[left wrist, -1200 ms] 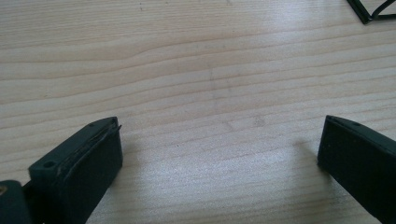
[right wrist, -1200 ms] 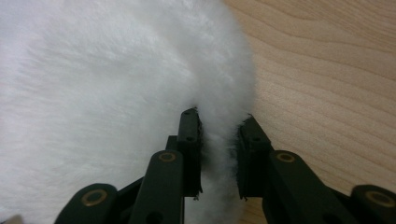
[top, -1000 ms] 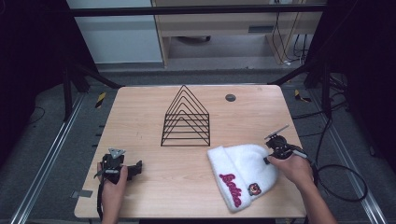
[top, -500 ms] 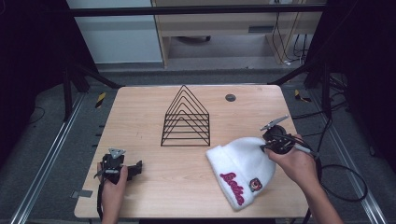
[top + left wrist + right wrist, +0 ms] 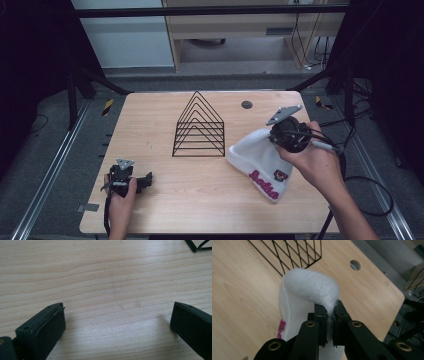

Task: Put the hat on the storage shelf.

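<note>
Bench (image 5: 200,200) under your hands carries one wire rack and one hat. At the near left, your left gripper (image 5: 131,181) rests on the wood, its jaws spread wide with nothing but bare grain between them. Past it, at the middle, stands the black wire rack (image 5: 199,127), a single peaked frame with every slot vacant. To its right, your right gripper (image 5: 330,315) has its jaws clenched on a fold of the white knit hat (image 5: 260,160), lifting that edge while the cuff end with its pink lettering lies on the bench.
</note>
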